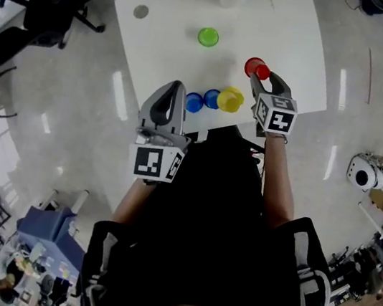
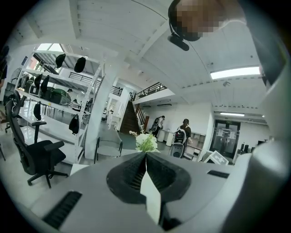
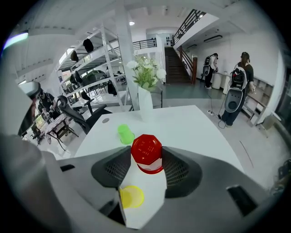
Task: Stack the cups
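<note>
Red cup [image 3: 147, 154] is clamped upside down in right tongs [image 1: 262, 78], held over the table [image 1: 297, 43] near its front edge. Left tongs [image 2: 146, 157] are closed together, nothing gripped. Yellow cup [image 1: 230, 99] is seen just beside two blue cups [image 1: 194, 102] at the near edge. Green cup [image 1: 208, 37] is set apart, mid-table.

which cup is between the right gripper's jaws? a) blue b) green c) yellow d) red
D: the red cup is clamped in the right gripper, while the green cup and yellow cup rest on the table.
</note>
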A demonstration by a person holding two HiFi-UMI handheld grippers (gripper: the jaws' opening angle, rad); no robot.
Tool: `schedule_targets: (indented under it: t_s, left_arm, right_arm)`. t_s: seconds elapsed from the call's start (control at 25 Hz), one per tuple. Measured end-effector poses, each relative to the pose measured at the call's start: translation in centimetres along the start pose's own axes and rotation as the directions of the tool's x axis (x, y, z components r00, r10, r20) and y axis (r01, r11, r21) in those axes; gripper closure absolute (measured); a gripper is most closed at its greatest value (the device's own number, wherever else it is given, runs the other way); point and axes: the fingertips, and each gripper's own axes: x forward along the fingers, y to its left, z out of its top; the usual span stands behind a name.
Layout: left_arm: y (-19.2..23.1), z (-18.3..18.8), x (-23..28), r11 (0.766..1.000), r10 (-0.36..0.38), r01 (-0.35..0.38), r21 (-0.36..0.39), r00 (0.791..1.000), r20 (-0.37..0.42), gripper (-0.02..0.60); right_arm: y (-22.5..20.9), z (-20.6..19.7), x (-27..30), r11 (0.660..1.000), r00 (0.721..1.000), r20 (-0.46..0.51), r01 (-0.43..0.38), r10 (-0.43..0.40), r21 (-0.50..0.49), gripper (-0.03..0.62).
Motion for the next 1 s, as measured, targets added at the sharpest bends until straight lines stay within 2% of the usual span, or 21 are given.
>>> schedule_targets:
  t_s: [0.28,0.64,1.0]
  left_arm:
    - [-1.0,0.6,-5.3,0.999,-0.022,0.02,0.041,0.998,0.062,0.56]
    - [-0.3,1.5,-11.6,1.0,0.0,-0.003,0.031,0.992,0.124,0.56]
    - [-0.3,1.1,-14.9,1.0,0.002,-0.005,0.018,0.989,0.145,0.56]
  right_arm:
    - [2.7,0.2,-5.3,1.0,0.997,0.077,0.001,0.001,-0.029,0.365]
    - [8.5,2.4,-11.5,0.994,0.978,0.201,-0.029,0.049,-0.104,0.365]
    - [13.8,1.5,-13.7,0.982,0.971,0.204,-0.088,0.122,-0.169,0.365]
